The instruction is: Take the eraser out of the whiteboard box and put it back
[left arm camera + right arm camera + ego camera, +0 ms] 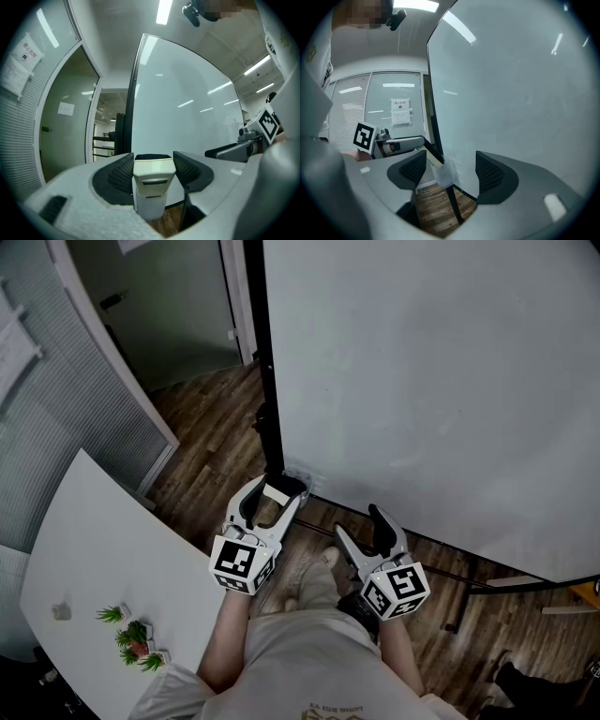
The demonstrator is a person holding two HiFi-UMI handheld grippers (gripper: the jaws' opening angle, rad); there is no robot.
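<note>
Nearest: person's pale shirt and both forearms at the bottom of the head view, one gripper in each hand, marker cubes facing up

Left gripper (279,489) pointed about level toward the lower left corner of the whiteboard (441,362). Its jaws were part closed and clamped on the eraser (152,171), a cream block with a dark slot, pads pressed on both its sides

Right gripper (356,519) sat just right of the left one, apart from it. Jaws wide, nothing gripped; only floor, the board's dark stand and the box showed through the gap

Beyond the jaws: whiteboard box (446,174), a small translucent holder fixed at the board's bottom left corner by the black frame. Seen from the right gripper view, the eraser slanted down from the left jaws with its far end at the box mouth. How deep it sat inside could not be told

Left of the person: white worktop (94,540) with small green plants (131,638) near its near end. Wood floor (216,427) under everything, blinds and a doorway at far left
</note>
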